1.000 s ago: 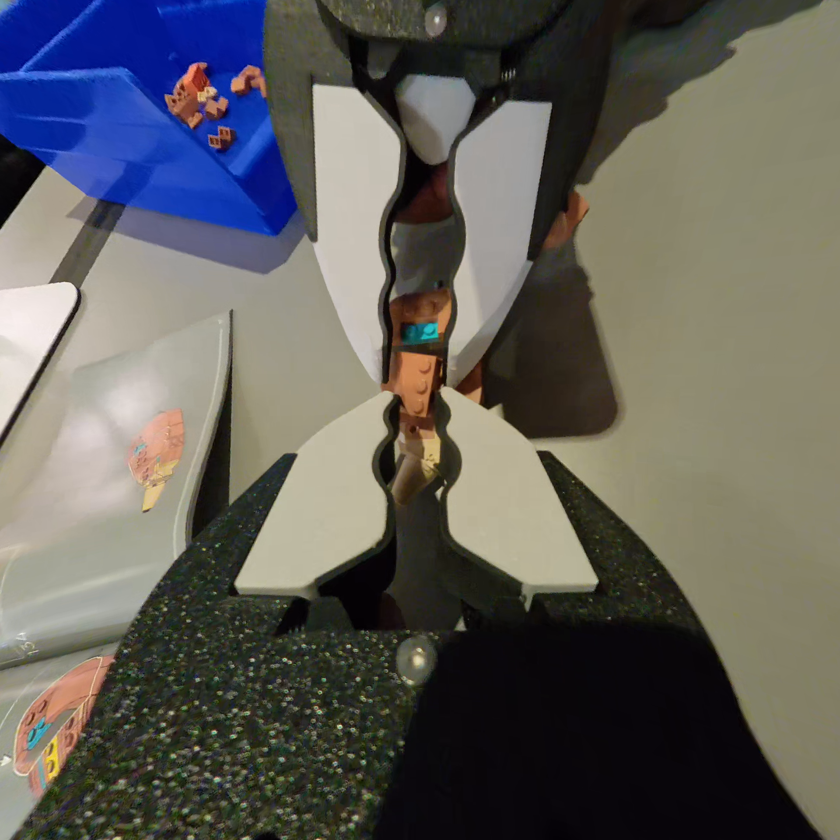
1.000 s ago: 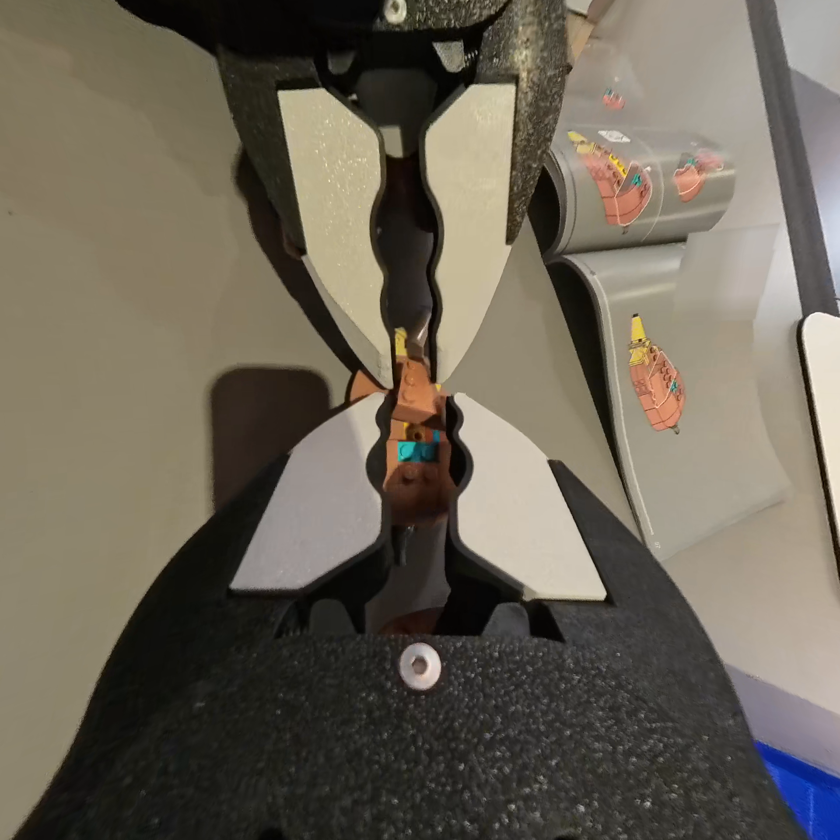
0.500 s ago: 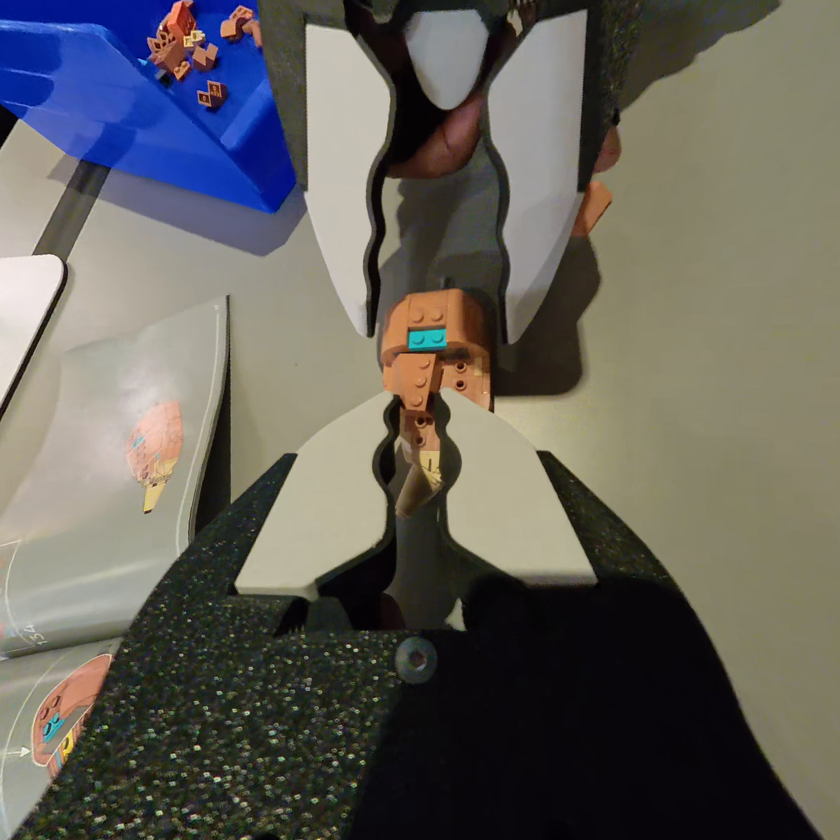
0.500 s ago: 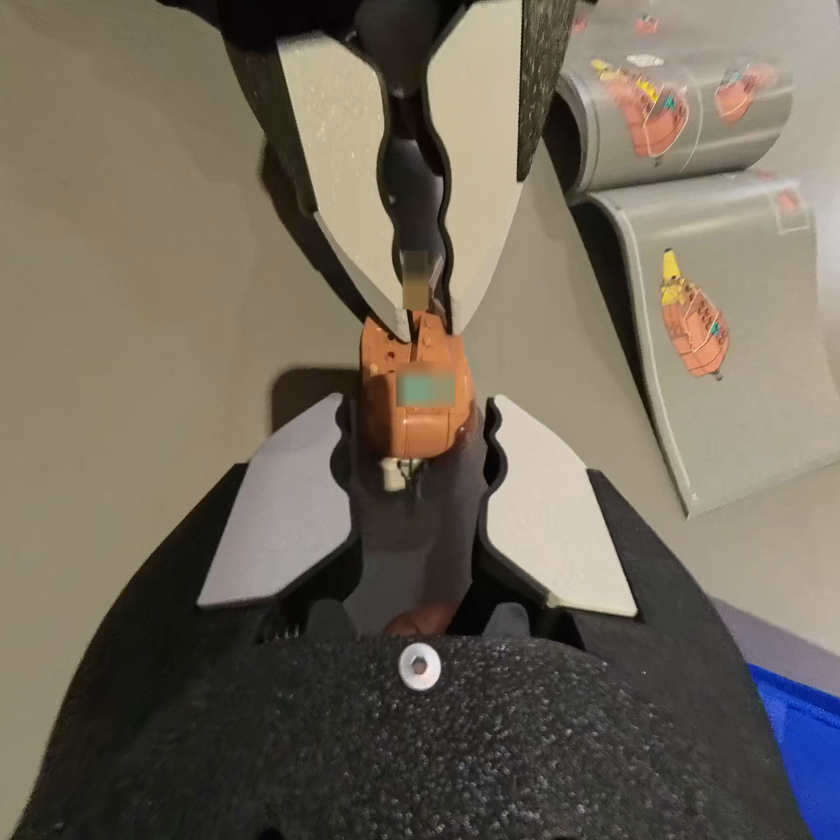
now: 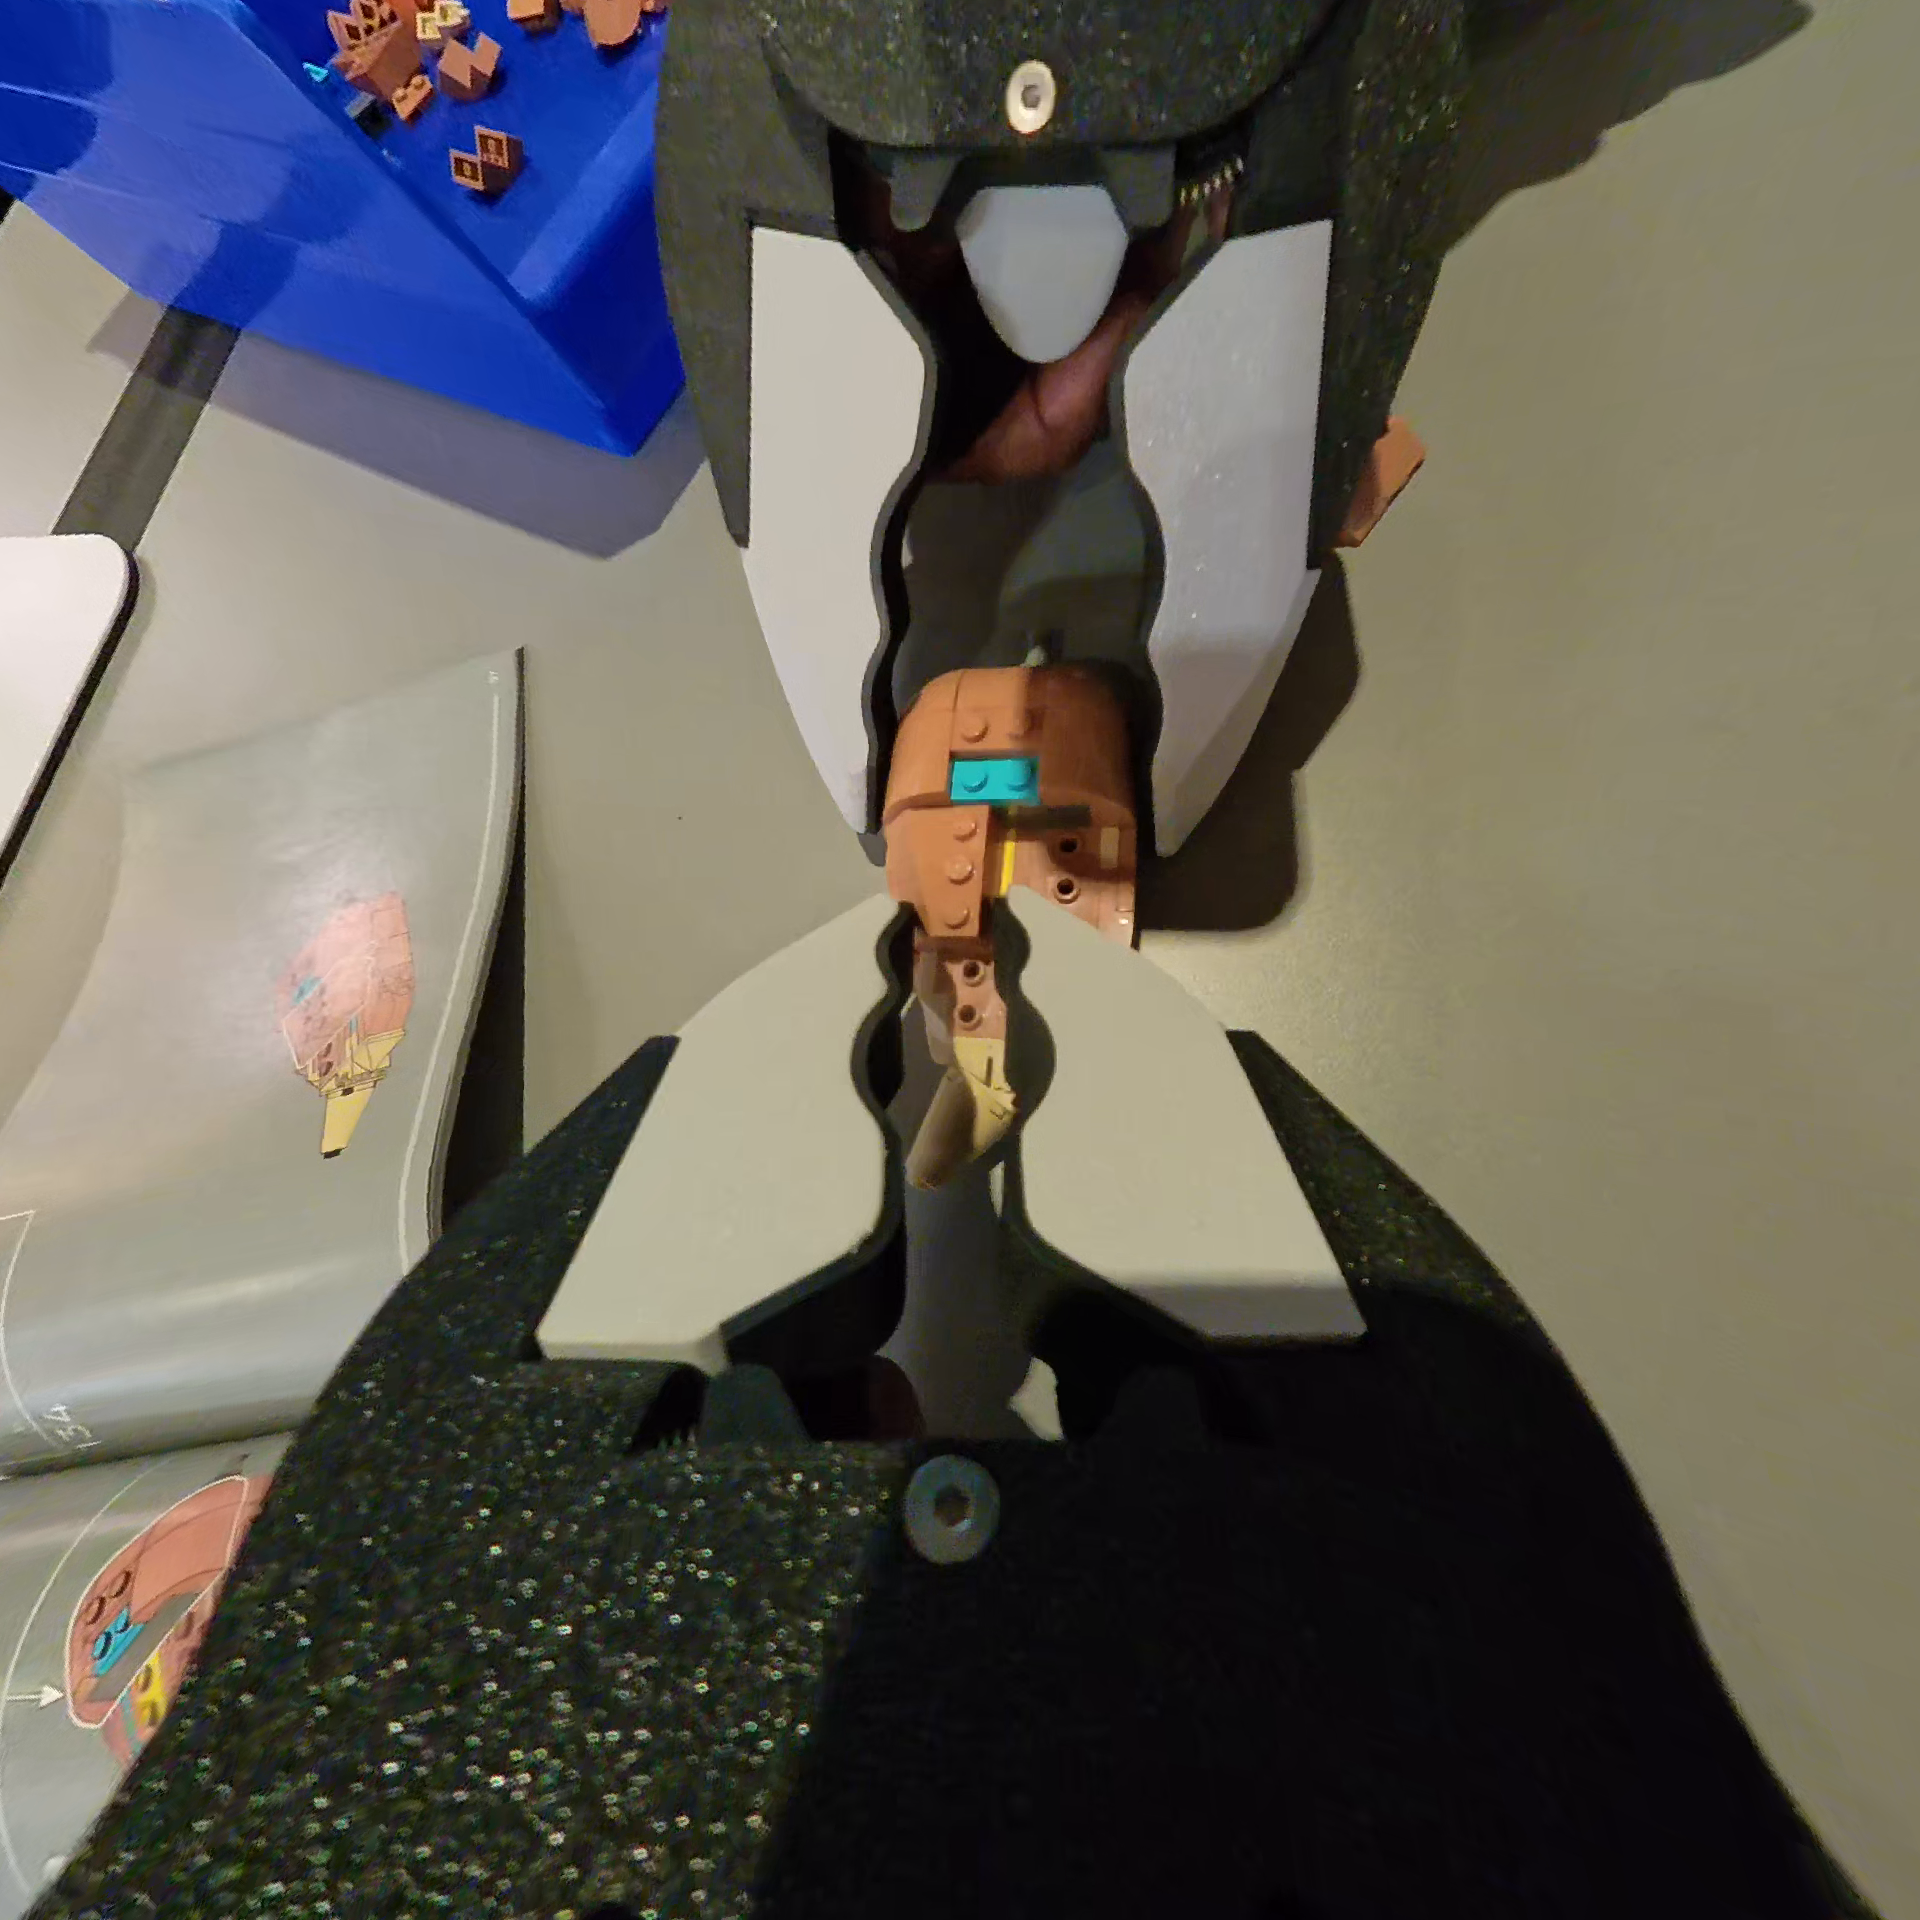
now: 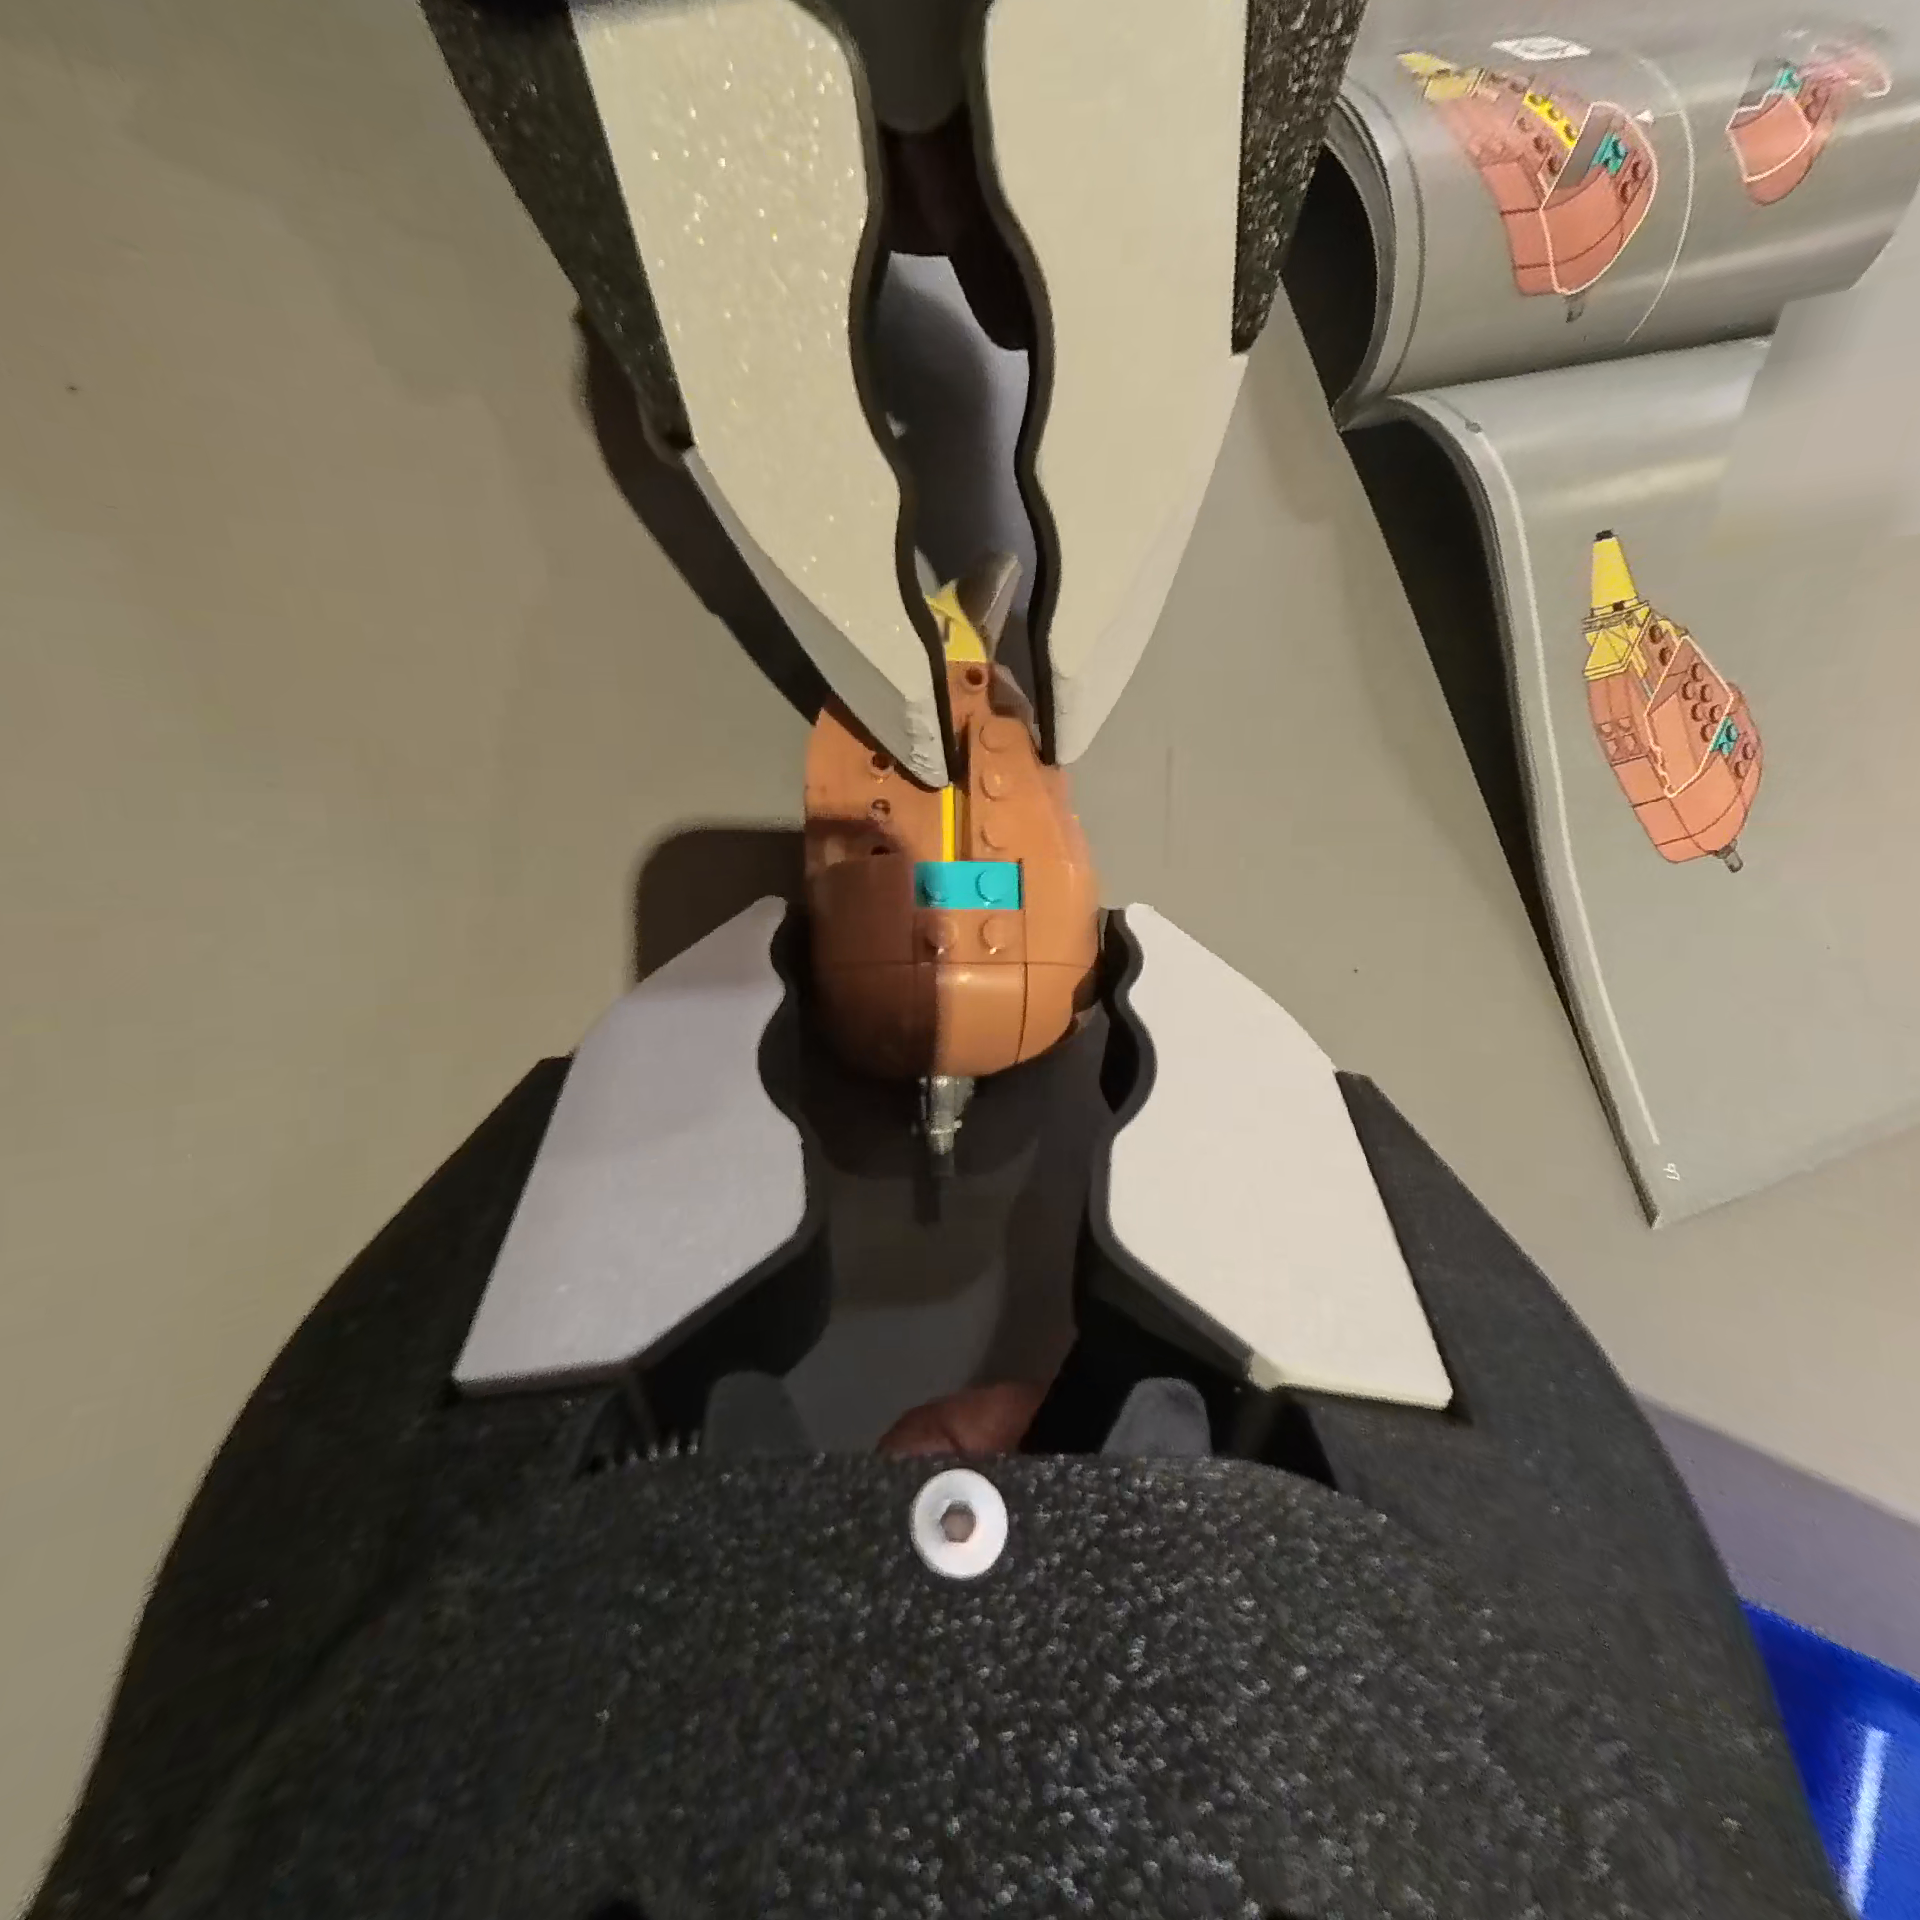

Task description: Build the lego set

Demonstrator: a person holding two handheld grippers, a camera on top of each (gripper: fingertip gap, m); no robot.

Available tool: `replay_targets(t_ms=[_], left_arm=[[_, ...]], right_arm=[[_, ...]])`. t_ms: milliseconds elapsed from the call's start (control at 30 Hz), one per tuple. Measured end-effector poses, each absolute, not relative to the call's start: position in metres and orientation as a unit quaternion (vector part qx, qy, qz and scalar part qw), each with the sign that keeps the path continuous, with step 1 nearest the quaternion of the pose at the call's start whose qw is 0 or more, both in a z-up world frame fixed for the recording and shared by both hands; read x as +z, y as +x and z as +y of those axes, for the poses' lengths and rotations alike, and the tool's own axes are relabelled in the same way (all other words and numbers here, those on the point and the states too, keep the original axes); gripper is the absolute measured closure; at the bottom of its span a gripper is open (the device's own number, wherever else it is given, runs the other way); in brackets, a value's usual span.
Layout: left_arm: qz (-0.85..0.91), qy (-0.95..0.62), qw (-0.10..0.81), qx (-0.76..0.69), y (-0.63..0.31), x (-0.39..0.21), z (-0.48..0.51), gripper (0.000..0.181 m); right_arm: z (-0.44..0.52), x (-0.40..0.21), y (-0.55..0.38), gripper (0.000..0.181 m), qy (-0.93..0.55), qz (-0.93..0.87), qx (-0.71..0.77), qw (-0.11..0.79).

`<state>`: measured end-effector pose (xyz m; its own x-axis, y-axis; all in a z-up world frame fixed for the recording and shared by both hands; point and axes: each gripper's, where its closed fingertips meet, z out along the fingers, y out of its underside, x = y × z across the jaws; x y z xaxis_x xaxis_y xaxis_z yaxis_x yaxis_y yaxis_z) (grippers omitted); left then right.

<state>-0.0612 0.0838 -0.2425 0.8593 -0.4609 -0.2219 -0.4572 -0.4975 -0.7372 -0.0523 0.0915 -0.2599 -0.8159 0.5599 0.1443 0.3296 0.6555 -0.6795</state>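
Released by the right gripper (image 6: 945, 925), now wide, lego model (image 5: 1003, 790) stays in left gripper (image 5: 951, 914); blue bin (image 5: 436, 239) holds loose bricks (image 5: 457, 62).

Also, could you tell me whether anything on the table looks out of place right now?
Only one thing: what looks like a loose brown piece lies on the table behind the open right gripper, partly hidden, outside the blue bin of spare bricks. The model clamped in the left gripper looks fine.

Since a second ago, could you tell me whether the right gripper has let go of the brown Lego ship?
Yes. The right gripper has opened: its fingers now stand apart on either side of the brown Lego ship, which the left gripper holds by its narrow end.
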Motion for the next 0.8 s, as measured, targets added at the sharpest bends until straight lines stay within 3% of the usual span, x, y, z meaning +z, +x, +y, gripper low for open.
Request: replay_targets(t_ms=[400, 667, 800], left_arm=[[0.264, -0.86, 0.436, -0.005, -0.065, -0.238, 0.078, 0.154], [0.321, -0.8, 0.507, 0.02, -0.066, -0.21, 0.062, 0.143], [0.33, -0.808, 0.487, 0.034, -0.07, -0.223, 0.061, 0.143]], right_arm=[[0.089, -0.257, -0.053, 0.126, -0.228, -0.888, 0.35, 0.19], [0.087, -0.238, -0.051, 0.127, -0.232, -0.867, 0.404, 0.176], [0.088, -0.247, -0.05, 0.126, -0.23, -0.875, 0.39, 0.173]])
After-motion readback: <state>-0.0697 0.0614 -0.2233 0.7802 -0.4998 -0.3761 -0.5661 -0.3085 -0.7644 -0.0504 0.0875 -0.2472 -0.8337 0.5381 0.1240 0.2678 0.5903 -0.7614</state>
